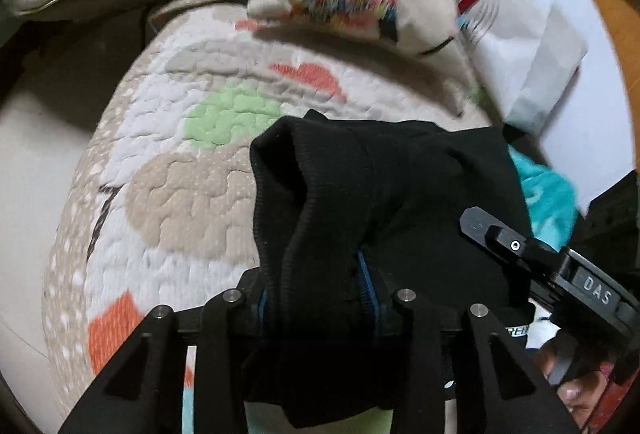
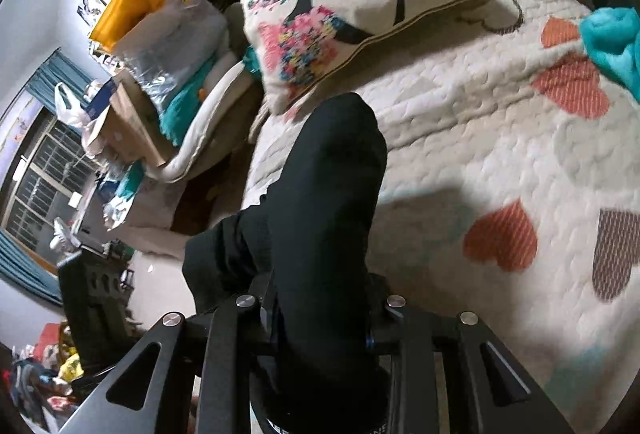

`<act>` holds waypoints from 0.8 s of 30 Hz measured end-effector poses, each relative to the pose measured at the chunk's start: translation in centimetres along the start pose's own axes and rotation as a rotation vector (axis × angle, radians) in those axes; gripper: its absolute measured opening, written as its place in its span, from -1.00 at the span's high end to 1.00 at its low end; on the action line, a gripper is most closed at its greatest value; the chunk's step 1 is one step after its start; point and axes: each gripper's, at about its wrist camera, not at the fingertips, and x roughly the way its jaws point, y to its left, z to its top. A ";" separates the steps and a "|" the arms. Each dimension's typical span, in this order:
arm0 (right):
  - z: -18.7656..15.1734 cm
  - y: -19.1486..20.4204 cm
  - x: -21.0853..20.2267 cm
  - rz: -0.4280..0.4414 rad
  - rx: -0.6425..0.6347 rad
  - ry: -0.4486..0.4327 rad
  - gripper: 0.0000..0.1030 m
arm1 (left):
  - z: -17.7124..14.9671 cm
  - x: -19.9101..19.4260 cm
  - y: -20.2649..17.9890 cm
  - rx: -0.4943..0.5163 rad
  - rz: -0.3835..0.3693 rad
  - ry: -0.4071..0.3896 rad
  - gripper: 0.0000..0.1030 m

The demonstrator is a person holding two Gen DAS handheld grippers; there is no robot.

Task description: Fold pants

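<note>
The black pants (image 1: 384, 194) hang bunched in the air above a quilted bedspread (image 1: 208, 154) with coloured hearts. My left gripper (image 1: 320, 298) is shut on a ribbed edge of the pants, and the cloth covers its fingertips. My right gripper (image 2: 320, 314) is shut on another part of the pants (image 2: 328, 186), which drape up and over its jaws. The right gripper's body (image 1: 560, 266) shows at the lower right of the left wrist view, close beside the pants.
A printed cushion (image 2: 344, 6) lies at the head of the bed (image 2: 500, 138). A teal cloth (image 2: 612, 42) lies on the quilt at the right. A white bag (image 1: 540, 46) sits by the cushion. Boxes and bags (image 2: 152, 74) are piled beside the bed at the left.
</note>
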 end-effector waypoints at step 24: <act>-5.8 0.9 1.3 -0.127 -0.014 0.000 0.20 | 3.8 3.8 1.5 -0.094 -0.024 -0.002 0.15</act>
